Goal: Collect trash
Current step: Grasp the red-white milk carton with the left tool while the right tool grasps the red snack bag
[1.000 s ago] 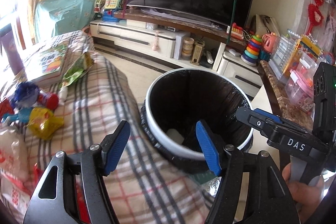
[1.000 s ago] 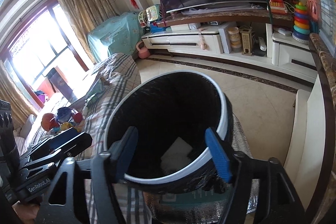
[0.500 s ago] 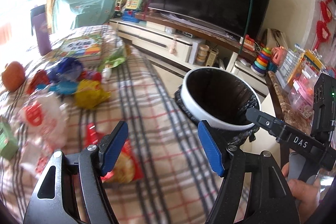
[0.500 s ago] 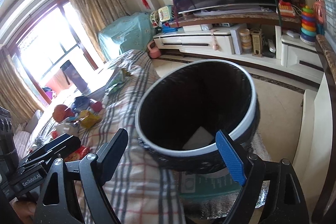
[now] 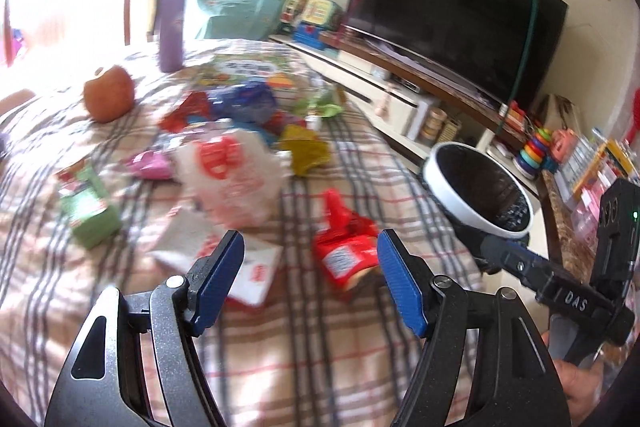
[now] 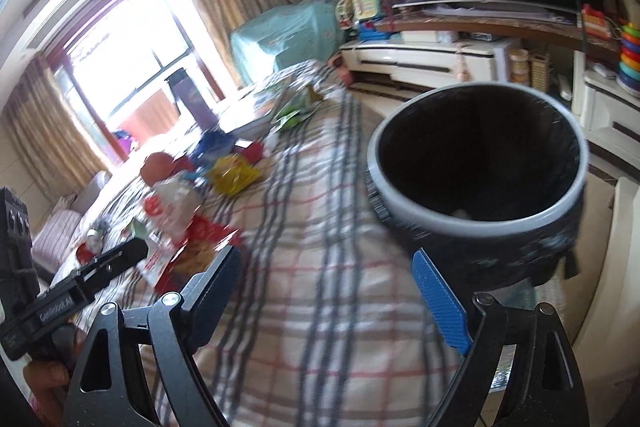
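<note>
Trash lies scattered on a plaid-covered table (image 5: 328, 339): a red snack packet (image 5: 344, 247), a white and red plastic bag (image 5: 232, 179), a yellow wrapper (image 5: 306, 151), a green carton (image 5: 86, 209) and a white wrapper (image 5: 236, 263). A black-lined bin with a white rim (image 5: 478, 193) stands at the table's right edge, also in the right wrist view (image 6: 480, 183). My left gripper (image 5: 310, 279) is open and empty, just short of the red packet. My right gripper (image 6: 332, 303) is open and empty, beside the bin.
An apple (image 5: 108, 93), a purple bottle (image 5: 171, 27) and a picture book (image 5: 248, 67) sit at the table's far side. A TV (image 5: 452, 11) on a low cabinet and a toy shelf (image 5: 580, 163) stand beyond the bin.
Both grippers swung left, away from the bin and toward the trash on the table. The bin has slid to the right in both views. Both stayed open and empty.
</note>
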A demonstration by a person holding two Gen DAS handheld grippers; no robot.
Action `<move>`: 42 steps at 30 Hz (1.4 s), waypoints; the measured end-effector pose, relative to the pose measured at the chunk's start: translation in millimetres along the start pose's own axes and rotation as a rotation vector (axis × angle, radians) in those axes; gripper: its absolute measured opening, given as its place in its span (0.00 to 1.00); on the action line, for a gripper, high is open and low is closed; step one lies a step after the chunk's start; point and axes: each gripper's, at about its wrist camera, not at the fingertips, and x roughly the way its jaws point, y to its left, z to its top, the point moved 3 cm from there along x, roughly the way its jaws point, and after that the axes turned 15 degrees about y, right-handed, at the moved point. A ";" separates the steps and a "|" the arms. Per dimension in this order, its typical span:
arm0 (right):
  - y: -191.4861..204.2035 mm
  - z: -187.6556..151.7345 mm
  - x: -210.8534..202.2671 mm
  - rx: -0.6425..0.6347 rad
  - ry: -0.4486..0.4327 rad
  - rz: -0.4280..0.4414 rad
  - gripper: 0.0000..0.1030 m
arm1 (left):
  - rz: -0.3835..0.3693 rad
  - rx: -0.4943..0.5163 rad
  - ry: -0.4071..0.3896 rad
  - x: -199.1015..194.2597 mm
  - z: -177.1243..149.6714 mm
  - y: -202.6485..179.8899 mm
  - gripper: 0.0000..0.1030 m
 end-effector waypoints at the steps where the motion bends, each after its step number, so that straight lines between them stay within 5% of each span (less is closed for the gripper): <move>1: 5.0 -1.7 2.7 -0.012 0.008 0.005 0.86 | 0.008 -0.010 -0.001 -1.3 -1.6 5.4 0.68; 12: 44.6 -16.6 24.3 -0.105 0.070 0.049 0.86 | 0.048 -0.102 0.046 1.7 -21.5 57.5 0.69; 21: 51.3 -16.9 44.4 -0.130 0.114 0.024 0.86 | 0.039 -0.053 0.095 13.5 -29.5 52.3 0.77; 33: 54.6 -10.6 56.6 -0.149 0.119 0.014 0.85 | 0.163 -0.134 0.119 21.5 -36.8 91.1 0.77; 36: 59.2 -8.3 62.4 -0.173 0.124 0.000 0.78 | 0.150 -0.165 0.135 18.8 -43.1 102.0 0.77; 42: 62.1 2.4 73.2 -0.194 0.139 -0.022 0.44 | 0.104 -0.148 0.140 21.9 -38.6 83.6 0.83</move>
